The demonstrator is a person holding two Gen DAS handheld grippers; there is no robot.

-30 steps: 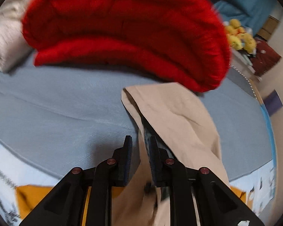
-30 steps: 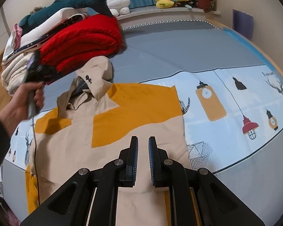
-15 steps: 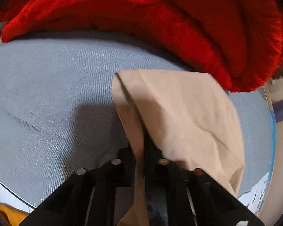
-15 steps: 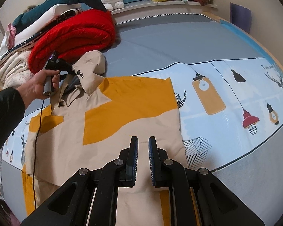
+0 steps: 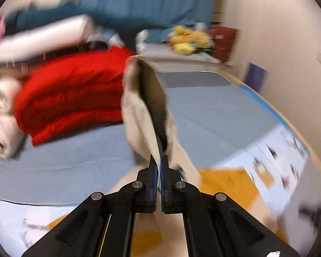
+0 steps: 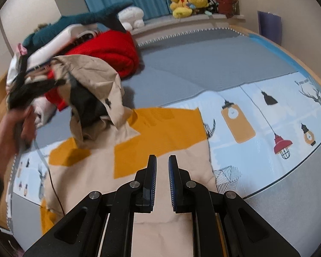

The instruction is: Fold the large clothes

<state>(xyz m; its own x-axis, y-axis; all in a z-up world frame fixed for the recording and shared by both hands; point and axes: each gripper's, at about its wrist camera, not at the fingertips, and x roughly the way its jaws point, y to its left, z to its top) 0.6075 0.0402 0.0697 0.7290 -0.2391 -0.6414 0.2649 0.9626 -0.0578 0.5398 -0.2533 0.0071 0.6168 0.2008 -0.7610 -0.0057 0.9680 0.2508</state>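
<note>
On the bed (image 6: 203, 68), near its left edge, the left gripper (image 5: 160, 160) has its fingers clamped on the beige hood (image 5: 143, 111) of a beige-and-orange hooded jacket (image 6: 152, 150), lifting the hood clear of the mattress with its dark lining showing. The jacket's body lies flat on the lamp-print sheet (image 6: 267, 111), toward the bed's near edge. The right gripper (image 6: 162, 165) hovers over the jacket's lower part, fingers parted and holding nothing. A folded red blanket (image 6: 115, 51) sits just beyond the hood, under a teal shark plush (image 6: 81, 21). Yellow stuffed toys (image 6: 188, 2) line the ledge past the far edge.
</note>
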